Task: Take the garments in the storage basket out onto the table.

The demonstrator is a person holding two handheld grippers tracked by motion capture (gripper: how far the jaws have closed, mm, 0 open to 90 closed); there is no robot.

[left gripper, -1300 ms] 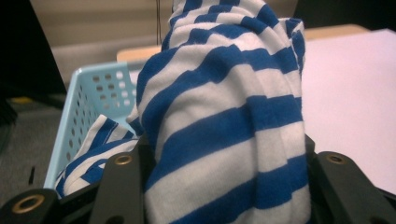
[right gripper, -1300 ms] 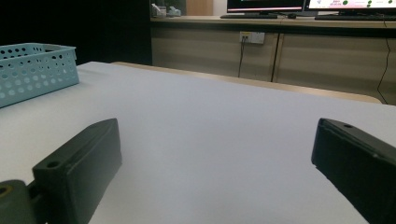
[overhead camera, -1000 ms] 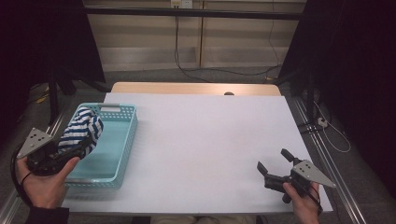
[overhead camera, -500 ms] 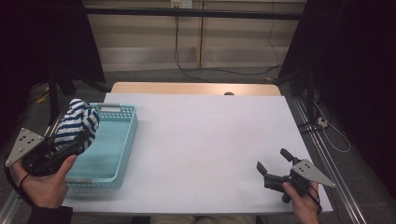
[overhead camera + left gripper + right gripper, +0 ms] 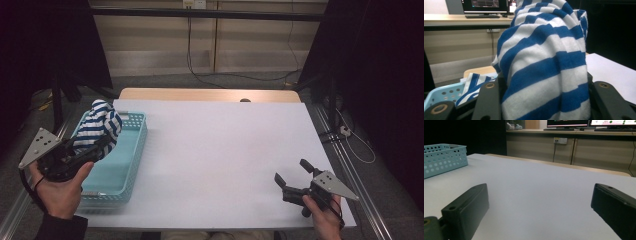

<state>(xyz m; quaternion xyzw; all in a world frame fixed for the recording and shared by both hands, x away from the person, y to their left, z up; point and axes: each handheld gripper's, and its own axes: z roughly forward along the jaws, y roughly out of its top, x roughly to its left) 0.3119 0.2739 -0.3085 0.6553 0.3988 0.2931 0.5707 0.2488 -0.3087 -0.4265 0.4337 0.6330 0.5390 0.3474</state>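
White tabletop fills the middle of the scene, dark curtains at both sides and a wood-panelled wall behind. At its left edge sits the blue basket (image 5: 127,160), the reference point for everything here. The striped cloth (image 5: 100,127) hangs bunched above the basket's far left corner, a tail trailing inside, because the left gripper (image 5: 97,145) has its jaws clamped partway closed on the thick wad to lift it out. Well to the basket's right, near the front table edge, the right gripper (image 5: 292,176) rests with jaws wide apart, holding nothing, likely waiting. Compared with a second ago, the cloth has risen and shifted left, out over the basket's rim.
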